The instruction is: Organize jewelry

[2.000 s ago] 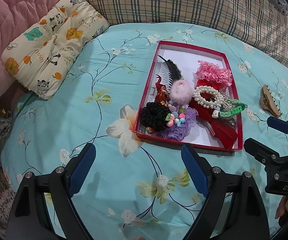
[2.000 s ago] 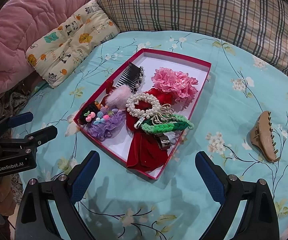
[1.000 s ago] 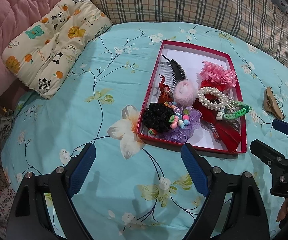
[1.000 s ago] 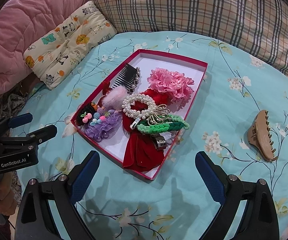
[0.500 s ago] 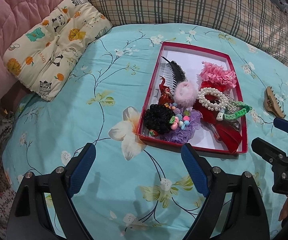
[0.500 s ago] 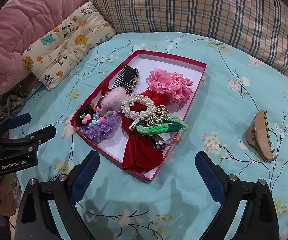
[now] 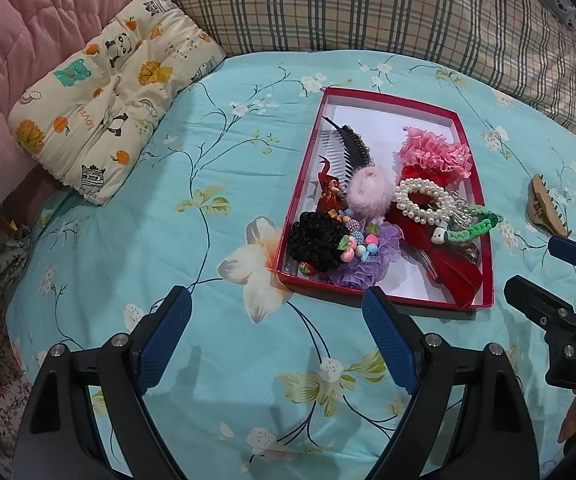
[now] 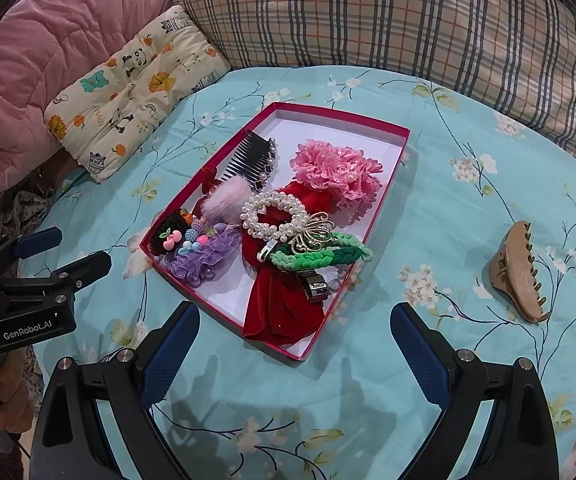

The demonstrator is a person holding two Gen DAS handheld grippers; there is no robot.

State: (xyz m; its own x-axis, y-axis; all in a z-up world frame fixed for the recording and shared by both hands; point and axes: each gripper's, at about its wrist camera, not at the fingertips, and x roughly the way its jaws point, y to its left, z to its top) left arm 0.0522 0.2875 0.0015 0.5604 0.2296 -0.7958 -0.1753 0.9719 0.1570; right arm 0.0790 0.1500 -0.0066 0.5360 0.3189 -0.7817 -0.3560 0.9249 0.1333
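Note:
A shallow red box [image 7: 388, 98] [image 8: 340, 114] lies on the blue floral bedspread. Several hair pieces are piled inside: a black comb [image 8: 252, 156], a pink frilly scrunchie [image 8: 336, 170], a pearl bracelet [image 8: 276, 212], a green braided band [image 8: 320, 258], a red velvet bow [image 8: 280, 304] and a purple scrunchie [image 7: 368, 260]. A tan claw clip [image 8: 516, 272] [image 7: 544, 210] rests on the bedspread to the right of the box. My left gripper [image 7: 276, 300] hovers open before the box's near left corner. My right gripper [image 8: 296, 314] hovers open at its near right end. Both are empty.
A cartoon-print cushion [image 7: 108, 92] and a pink quilt [image 7: 8, 60] lie at the back left. A plaid pillow [image 8: 408, 20] runs along the back. Each view shows the other gripper at its side edge, with a hand below it. Bare bedspread [image 7: 148, 220] stretches left of the box.
Both grippers stay open and hover in nearly the same place. The views have drifted only slightly, and nothing in the box or on the bedspread has moved.

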